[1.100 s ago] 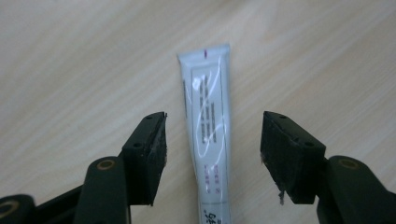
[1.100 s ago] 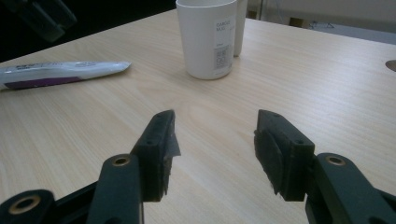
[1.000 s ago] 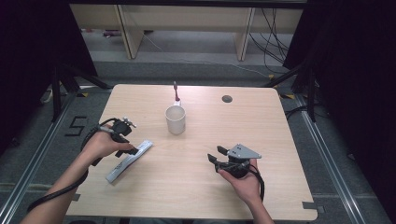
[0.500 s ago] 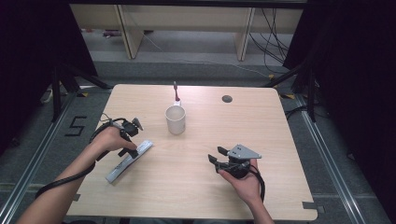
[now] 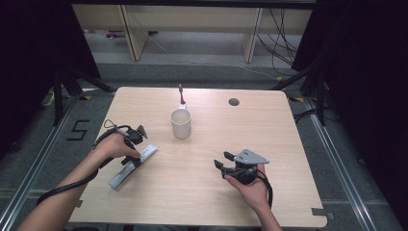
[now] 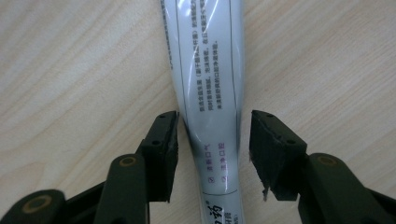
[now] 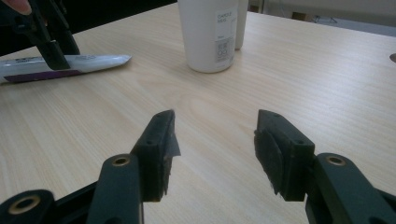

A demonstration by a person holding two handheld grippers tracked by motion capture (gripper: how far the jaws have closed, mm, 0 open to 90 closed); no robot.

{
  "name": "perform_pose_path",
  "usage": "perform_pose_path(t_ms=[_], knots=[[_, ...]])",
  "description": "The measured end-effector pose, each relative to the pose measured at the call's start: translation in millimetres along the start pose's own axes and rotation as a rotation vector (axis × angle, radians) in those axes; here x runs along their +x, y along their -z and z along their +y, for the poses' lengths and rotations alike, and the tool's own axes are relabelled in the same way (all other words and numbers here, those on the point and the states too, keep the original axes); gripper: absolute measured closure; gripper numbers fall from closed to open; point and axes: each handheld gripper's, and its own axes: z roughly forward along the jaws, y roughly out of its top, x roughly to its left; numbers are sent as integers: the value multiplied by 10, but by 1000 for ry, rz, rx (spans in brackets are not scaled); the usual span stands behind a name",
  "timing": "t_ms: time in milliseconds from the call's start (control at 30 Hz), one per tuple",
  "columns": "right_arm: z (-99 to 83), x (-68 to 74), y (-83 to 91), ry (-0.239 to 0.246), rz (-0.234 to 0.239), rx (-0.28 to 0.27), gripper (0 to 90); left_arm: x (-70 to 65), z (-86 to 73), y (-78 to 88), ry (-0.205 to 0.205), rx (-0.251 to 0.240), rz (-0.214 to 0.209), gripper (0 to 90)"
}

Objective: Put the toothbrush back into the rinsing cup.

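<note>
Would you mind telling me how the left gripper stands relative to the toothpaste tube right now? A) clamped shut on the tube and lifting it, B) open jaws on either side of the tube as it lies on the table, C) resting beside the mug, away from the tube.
B: in the left gripper view, the left gripper has its jaws spread either side of the toothpaste tube, with a gap showing at each, and the tube lies flat on the table.

**Lighting / image quality**

High view: table top (image 5: 202,192) evenly lit from above, surroundings near black at both sides. Shadows soft and short; the mug (image 5: 181,123) throws barely any. Resolution is low and fine detail is soft.

Left gripper view: bright and sharp on the wood grain. The tube (image 6: 208,93) has a specular streak along its right edge, and its print is legible. Near jaws are slightly soft.

Right gripper view: jaws are dark, foreground wood is sharp, and there is a pale sheen patch on the table ahead. Far edge is slightly soft, background dim.
</note>
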Motion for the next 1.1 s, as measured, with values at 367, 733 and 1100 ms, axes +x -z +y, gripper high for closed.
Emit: perform_pose_path(t_ms=[367, 733, 1100], knots=[[1, 18, 16, -10, -14, 24, 484, 23, 3, -70, -14, 23, -1, 564], [2, 18, 18, -16, -12, 30, 484, 23, 22, -71, -21, 42, -3, 587], [2, 1, 9, 11, -11, 20, 484, 21, 12, -99, -17, 37, -6, 588]])
